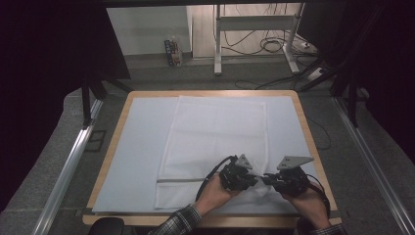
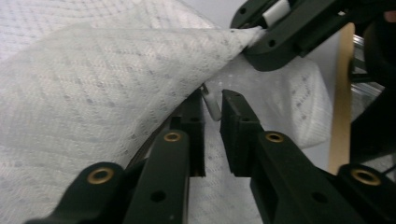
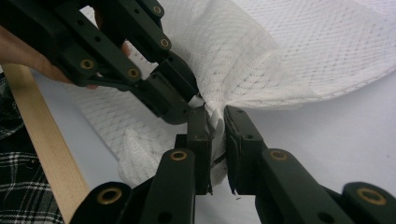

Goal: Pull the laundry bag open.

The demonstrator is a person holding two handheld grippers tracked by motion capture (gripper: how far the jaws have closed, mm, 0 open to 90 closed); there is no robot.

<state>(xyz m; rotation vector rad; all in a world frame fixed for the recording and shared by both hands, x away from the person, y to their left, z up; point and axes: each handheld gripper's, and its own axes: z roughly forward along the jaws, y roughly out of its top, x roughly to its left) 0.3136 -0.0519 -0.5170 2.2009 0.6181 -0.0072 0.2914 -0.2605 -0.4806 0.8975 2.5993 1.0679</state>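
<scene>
Right gripper (image 3: 215,122): jaws nearly together, pinching a bunched fold of the white cloth (image 1: 215,142) between the pads. Left gripper (image 2: 212,105): jaws drawn narrow on a thin bit of cloth edge, grip looks light, hard to confirm. In the high view left gripper (image 1: 250,180) and right gripper (image 1: 268,179) sit tip to tip at the cloth's near right corner, about 5 o'clock on the table (image 1: 117,128). Cloth lies flat on a pale blue mat (image 1: 137,147), long axis running 6 to 12. Rest of the cloth spreads toward 11 o'clock from both tools; left hand is nearer that free span, so a fold likely carries away toward 12.
</scene>
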